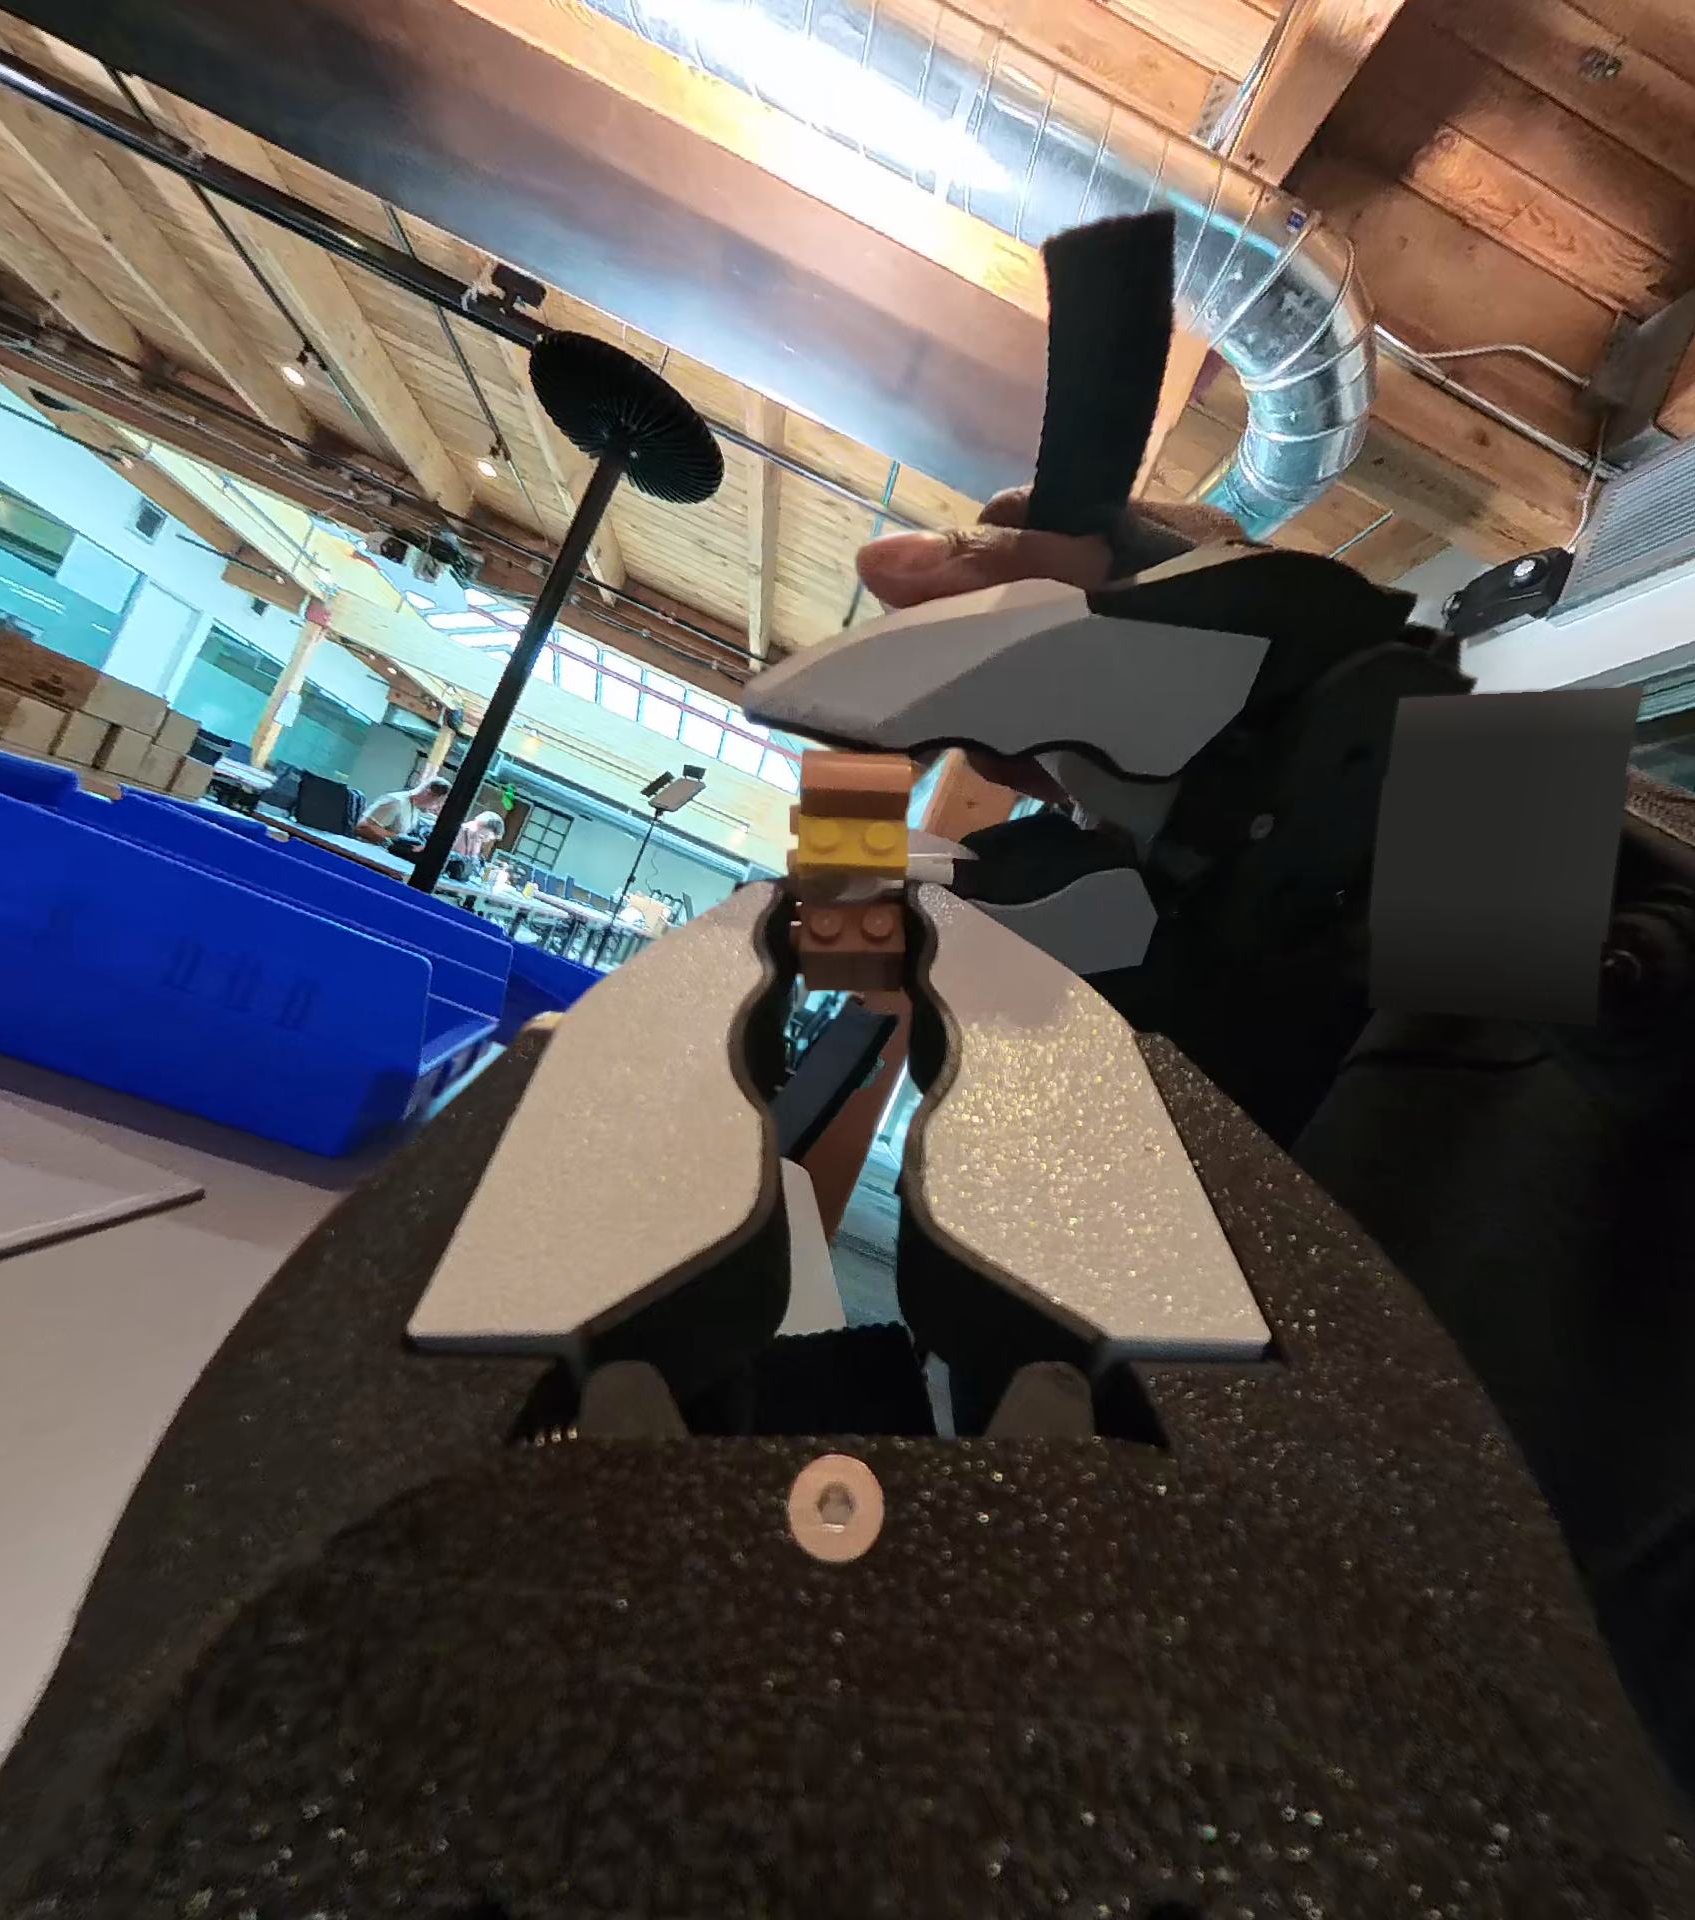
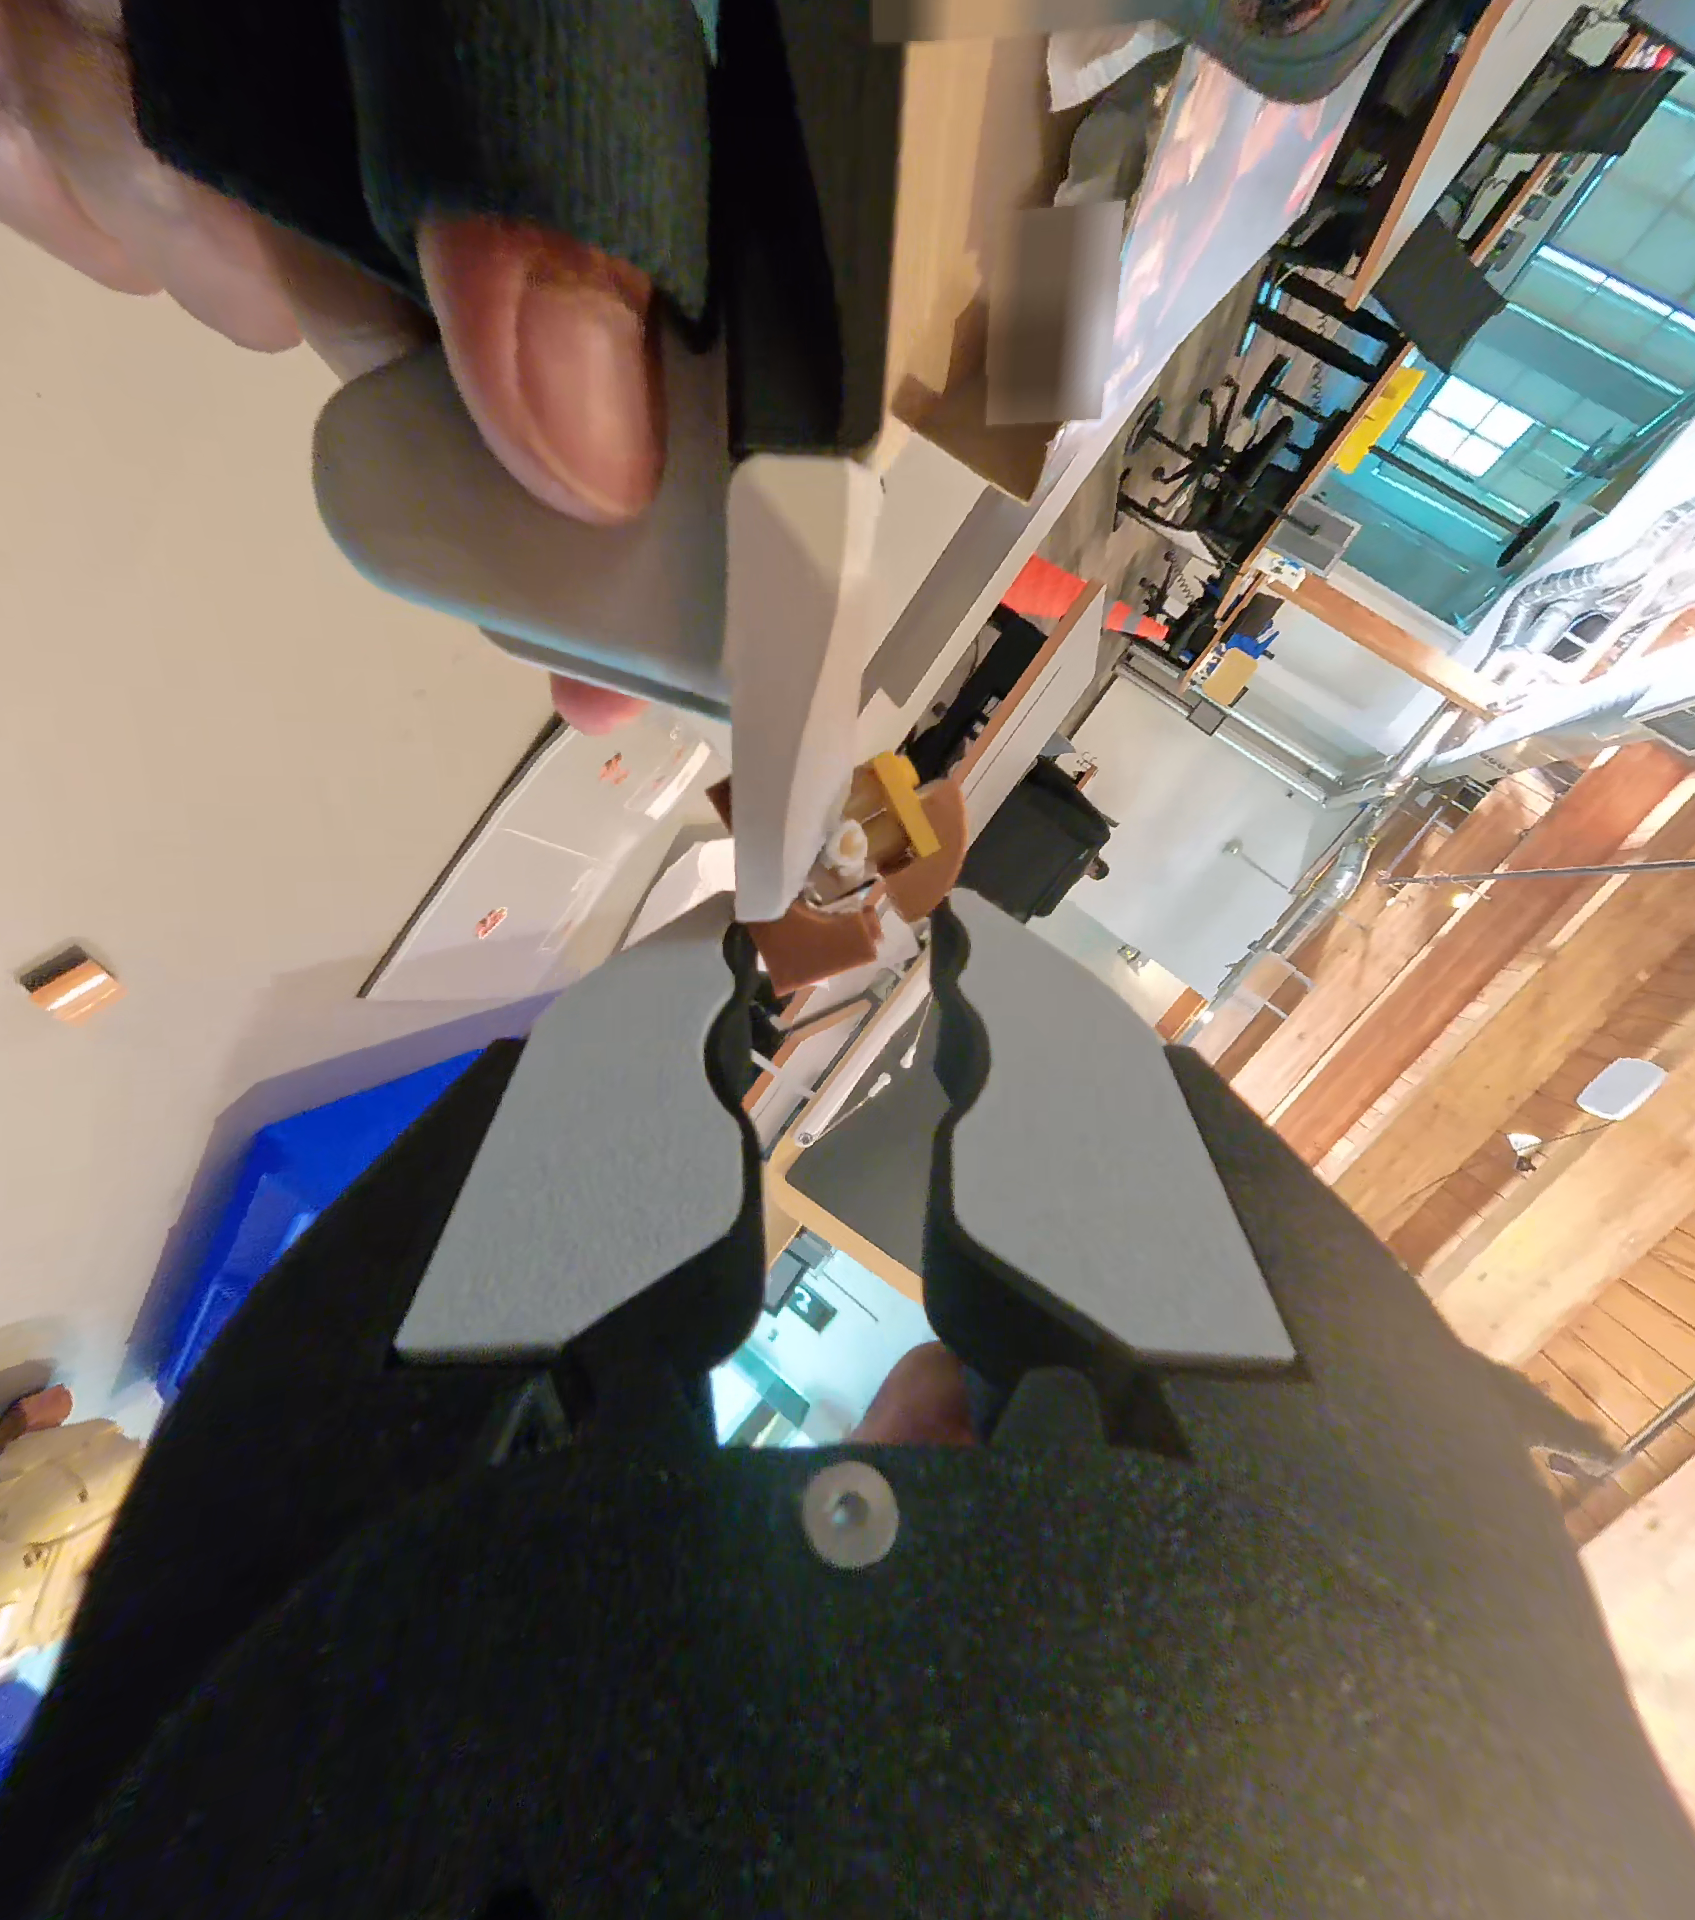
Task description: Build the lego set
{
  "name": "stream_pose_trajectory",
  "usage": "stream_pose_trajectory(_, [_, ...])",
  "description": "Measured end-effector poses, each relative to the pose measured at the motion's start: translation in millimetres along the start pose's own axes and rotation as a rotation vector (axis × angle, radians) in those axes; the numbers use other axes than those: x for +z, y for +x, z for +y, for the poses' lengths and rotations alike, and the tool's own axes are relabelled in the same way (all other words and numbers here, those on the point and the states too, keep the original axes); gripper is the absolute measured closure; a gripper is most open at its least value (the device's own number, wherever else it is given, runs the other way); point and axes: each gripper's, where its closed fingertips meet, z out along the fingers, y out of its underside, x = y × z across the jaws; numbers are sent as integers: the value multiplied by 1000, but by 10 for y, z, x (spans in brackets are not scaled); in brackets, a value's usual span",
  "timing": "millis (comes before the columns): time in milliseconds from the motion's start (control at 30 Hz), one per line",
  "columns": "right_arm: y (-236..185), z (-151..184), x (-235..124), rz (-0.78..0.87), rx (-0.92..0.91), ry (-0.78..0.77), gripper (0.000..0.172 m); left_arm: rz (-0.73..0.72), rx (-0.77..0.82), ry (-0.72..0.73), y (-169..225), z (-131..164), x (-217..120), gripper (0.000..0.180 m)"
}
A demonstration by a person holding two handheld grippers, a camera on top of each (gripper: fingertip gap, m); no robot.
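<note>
Your left gripper (image 1: 848,940) clamps the brown end brick of a small brown-and-yellow toy-brick stack (image 1: 851,831), held in the air above the table (image 1: 43,1455) — its long axis runs straight out past your fingertips. Your right gripper (image 2: 848,956) comes in crosswise from the right; its jaws stand around the stack's other brown end (image 2: 812,951) — I cannot tell whether they pinch it.

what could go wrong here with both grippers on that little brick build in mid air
1. The brown and yellow brick assembly is held only at the tips of the left gripper, so it may twist or slip out.
2. With the right gripper on the same small build, opposing pulls might pop bricks apart.
3. It is off the table, so loose pieces would drop.
</note>
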Motion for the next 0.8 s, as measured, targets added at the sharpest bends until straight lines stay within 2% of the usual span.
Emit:
stream_pose_trajectory(467, [235, -65, -9, -62, -195, -100, 139, 23, 30, 181, 29, -224, -68, 162])
stream_pose_trajectory(800, [376, -199, -50, -52, -229, -102, 138, 110, -20, 256, 130, -353, -176, 162])
